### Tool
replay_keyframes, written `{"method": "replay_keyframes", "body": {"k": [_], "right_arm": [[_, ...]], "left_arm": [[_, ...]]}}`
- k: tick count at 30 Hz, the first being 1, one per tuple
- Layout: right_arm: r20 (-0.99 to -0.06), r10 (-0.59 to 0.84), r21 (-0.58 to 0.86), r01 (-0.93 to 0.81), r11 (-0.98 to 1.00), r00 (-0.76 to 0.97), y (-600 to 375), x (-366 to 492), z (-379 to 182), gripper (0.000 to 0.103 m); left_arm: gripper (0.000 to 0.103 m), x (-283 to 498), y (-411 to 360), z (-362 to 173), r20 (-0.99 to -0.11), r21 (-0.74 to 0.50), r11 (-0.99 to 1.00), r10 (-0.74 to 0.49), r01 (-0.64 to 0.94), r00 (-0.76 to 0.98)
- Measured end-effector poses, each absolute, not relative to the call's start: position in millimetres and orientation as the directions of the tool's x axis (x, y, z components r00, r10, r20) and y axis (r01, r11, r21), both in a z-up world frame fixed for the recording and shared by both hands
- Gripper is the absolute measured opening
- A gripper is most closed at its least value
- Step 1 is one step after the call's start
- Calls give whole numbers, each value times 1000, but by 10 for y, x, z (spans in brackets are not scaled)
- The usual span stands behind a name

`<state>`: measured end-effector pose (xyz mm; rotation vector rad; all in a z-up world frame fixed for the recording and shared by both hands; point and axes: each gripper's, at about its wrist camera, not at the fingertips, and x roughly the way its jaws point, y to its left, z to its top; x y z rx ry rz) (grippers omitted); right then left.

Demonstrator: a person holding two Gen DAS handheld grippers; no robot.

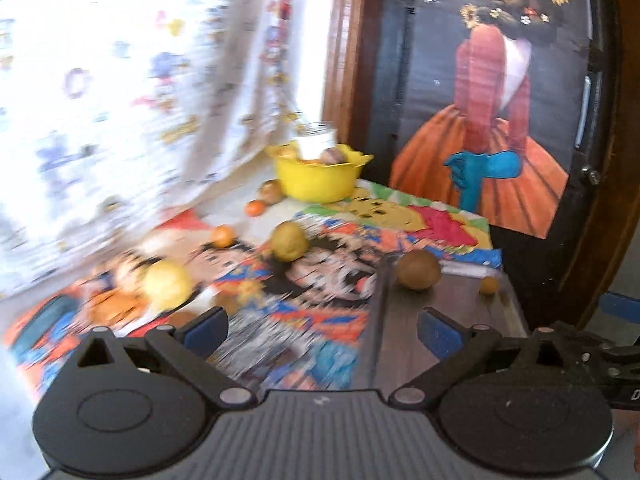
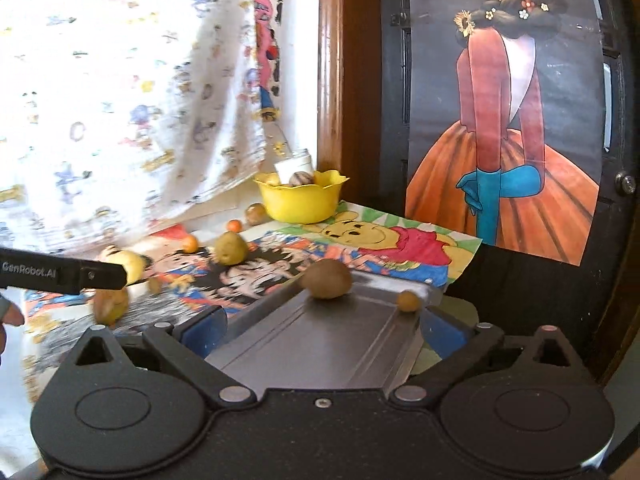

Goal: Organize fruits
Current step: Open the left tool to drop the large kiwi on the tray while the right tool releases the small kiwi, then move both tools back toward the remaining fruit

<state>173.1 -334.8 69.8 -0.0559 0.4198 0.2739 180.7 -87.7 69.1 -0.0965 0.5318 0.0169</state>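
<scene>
On the tabletop (image 2: 404, 216) I count two fruits on the tray (image 2: 340, 340), a brown one (image 2: 326, 279) and a small one (image 2: 408, 301); the bowl (image 2: 298, 202) holds a few, several lie loose, so I judge it early. Both hand-held grippers, left (image 1: 322, 330) and right (image 2: 324, 334), gape wide, holding nothing.
</scene>
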Motion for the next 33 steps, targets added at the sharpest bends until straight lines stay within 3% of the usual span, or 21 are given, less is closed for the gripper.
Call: {"method": "replay_keyframes", "body": {"k": [11,16,23,33], "right_arm": [[-433,235,71,-227,971,870,-2934,739,593,102],[-471,251,82,-242,967,846,-2701,532,535,102],[-513,311,3,-361,933,800,-2314,691,563,102],[-521,362,-73,-464,883,773,-2150,1345,812,102]], "left_arm": [[103,756,-398,663,-494,-32,989,110,-144,863],[103,595,-126,609,-528,-34,990,98,-136,844],[103,711,341,455,-574,-70,979,116,-190,811],[103,1056,682,391,-569,-84,979,107,-188,815]]}}
